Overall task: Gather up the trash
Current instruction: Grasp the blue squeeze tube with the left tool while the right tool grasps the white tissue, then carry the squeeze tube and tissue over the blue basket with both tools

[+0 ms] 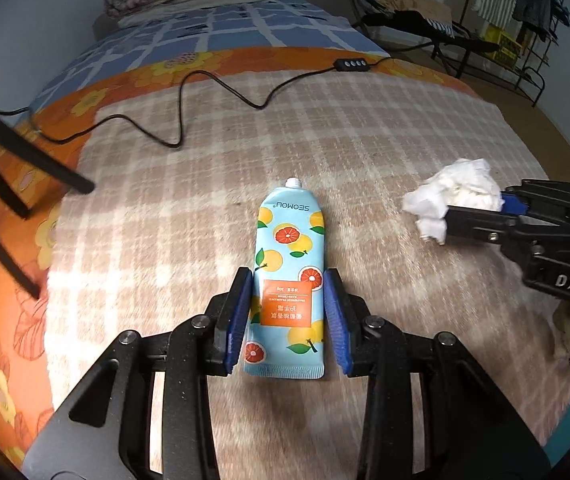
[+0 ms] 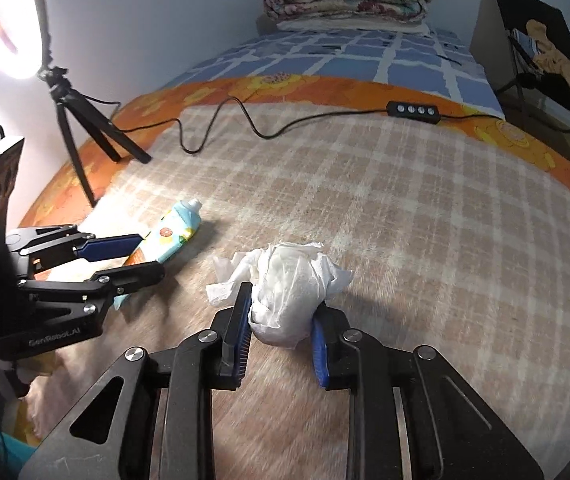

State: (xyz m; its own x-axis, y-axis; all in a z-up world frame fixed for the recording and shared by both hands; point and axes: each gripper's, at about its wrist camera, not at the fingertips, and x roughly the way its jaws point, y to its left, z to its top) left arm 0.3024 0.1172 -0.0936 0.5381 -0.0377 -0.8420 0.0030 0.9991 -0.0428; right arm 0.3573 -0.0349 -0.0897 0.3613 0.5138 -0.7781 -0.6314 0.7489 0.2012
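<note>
blue tube (image 1: 288, 280) between left tongs (image 1: 288, 292)

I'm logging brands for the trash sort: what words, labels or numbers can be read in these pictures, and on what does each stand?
"SEOMOU", upside down: on the light-blue citrus-printed squeeze tube, near its white nozzle.
Orange label on that tube: Chinese characters and small print, too small and inverted to read surely.
"DAS": white letters on the black right gripper, in the left wrist view.
"GenRobot.AI": on the black left gripper, in the right wrist view.
Crumpled white tissue wad: no text.
</note>
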